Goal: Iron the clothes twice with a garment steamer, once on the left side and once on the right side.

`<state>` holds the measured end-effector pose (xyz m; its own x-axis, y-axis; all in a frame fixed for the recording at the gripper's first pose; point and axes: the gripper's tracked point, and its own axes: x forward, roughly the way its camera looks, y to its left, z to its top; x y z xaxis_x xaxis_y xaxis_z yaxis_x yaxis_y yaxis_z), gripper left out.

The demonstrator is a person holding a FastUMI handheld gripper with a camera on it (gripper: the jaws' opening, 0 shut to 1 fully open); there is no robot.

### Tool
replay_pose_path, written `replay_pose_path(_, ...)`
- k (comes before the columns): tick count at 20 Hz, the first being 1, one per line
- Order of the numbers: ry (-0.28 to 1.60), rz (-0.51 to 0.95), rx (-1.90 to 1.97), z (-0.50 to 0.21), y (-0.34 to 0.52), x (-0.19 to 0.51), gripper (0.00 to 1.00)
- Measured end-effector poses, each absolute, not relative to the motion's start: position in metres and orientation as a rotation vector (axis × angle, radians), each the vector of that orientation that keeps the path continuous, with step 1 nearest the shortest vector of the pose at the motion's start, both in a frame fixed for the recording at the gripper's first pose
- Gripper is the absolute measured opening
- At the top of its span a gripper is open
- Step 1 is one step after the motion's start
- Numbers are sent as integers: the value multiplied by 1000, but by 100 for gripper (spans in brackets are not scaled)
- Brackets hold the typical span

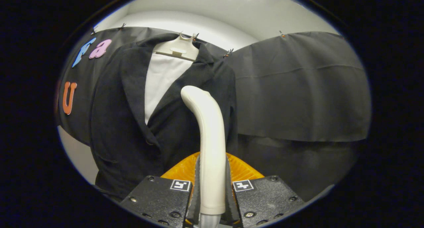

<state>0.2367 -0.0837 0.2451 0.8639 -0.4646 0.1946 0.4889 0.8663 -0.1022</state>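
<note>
A cream-white garment steamer (208, 132) stands upright between my two fingers, its curved head reaching up in front of the clothes. My gripper (212, 181) is shut on the steamer's handle, both fingers pressing its sides. Just beyond hangs a black jacket (126, 128) over a white shirt (162, 79) on a pale hanger (177, 47). The steamer's head is at the jacket's right front panel, near the lapel; whether it touches the cloth I cannot tell.
Black cloth (298, 95) covers the wall behind and to the right of the jacket. A white wall and ceiling (212, 16) rise above it.
</note>
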Motion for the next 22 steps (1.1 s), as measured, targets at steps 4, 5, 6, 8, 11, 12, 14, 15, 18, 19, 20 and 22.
replay_pose_path(4, -123, -508, -149, 222, -83, 235, 33)
replay_pose_path(5, -108, -506, -144, 215, -83, 234, 33)
replay_pose_path(6, -93, -507, -140, 207, -84, 233, 33)
replay_pose_path(8, -70, -512, -139, 196, -87, 233, 33)
replay_pose_path(11, -41, -516, -132, 177, -88, 230, 33)
replay_pose_path(12, -33, -517, -129, 172, -88, 228, 33)
replay_pose_path(14, -11, -519, -119, 160, -88, 227, 33)
replay_pose_path(15, -2, -519, -118, 156, -88, 227, 33)
replay_pose_path(18, 21, -516, -120, 145, -89, 229, 33)
replay_pose_path(19, 29, -516, -121, 141, -90, 230, 33)
replay_pose_path(20, 36, -518, -126, 138, -91, 232, 33)
replay_pose_path(22, 51, -517, -139, 130, -90, 235, 33)
